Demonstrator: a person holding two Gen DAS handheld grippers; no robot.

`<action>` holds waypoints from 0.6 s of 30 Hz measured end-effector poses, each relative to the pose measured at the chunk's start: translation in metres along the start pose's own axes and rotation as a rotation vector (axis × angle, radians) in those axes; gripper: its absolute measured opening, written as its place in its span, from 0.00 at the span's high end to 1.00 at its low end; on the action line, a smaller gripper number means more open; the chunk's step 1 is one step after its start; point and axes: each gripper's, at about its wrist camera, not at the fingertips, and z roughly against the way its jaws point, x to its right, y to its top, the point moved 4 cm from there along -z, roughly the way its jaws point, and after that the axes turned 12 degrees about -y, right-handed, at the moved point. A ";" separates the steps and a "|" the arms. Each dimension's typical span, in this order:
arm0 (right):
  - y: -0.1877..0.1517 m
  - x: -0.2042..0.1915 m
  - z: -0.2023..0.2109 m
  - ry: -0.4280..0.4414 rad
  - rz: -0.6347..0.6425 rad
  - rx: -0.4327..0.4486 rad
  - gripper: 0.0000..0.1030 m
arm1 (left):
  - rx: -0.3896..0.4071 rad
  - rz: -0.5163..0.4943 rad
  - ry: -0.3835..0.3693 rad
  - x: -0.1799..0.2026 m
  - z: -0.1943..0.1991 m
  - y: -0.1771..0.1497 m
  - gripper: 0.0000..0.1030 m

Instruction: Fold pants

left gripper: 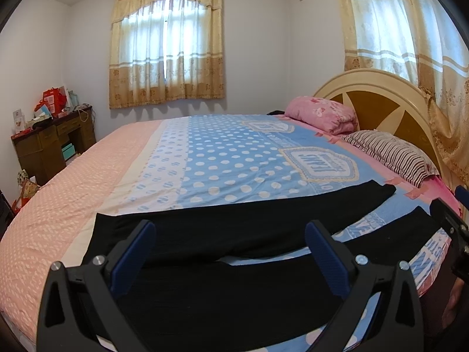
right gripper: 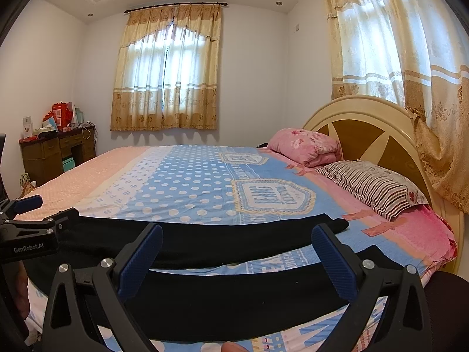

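Black fabric pants [left gripper: 234,234] lie spread flat on the near part of the bed's blue polka-dot cotton sheet [left gripper: 222,164], legs apart, with a wedge of sheet showing between them. In the left wrist view the left gripper [left gripper: 230,245], a black frame with blue ribbed pads, has its jaws released and spread wide; nothing sits between them. Just beyond and below its jaws is the waist end of the pants, with the far leg stretching off to the right of the jaws and the near leg running beneath them. At the right edge of that view the right gripper [left gripper: 448,220] shows partly as a black body with a blue tip.

In the right wrist view the right gripper [right gripper: 237,253] is likewise released, jaws wide and empty, held above the two legs of the pants [right gripper: 234,296]: the near leg passes under and between the jaws, the far leg lies just past the fingertips. Left of these jaws is the left gripper [right gripper: 32,220], its black body hovering over the waist end.

Well beyond both pairs of jaws, to the right, a pink floral cushion [right gripper: 304,146] and a brown-and-white striped pillow [right gripper: 372,187] rest against the cream and tan wooden headboard [right gripper: 366,129].
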 end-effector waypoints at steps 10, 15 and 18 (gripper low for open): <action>0.000 0.000 -0.001 0.000 0.002 -0.002 0.01 | 0.000 0.004 0.001 -0.002 -0.001 -0.002 0.00; 0.000 -0.002 0.000 0.003 0.006 -0.006 0.01 | -0.003 0.011 0.002 -0.004 -0.002 -0.004 0.00; -0.001 -0.002 0.000 0.005 0.010 -0.009 0.01 | -0.003 0.011 0.003 -0.004 -0.002 -0.004 0.00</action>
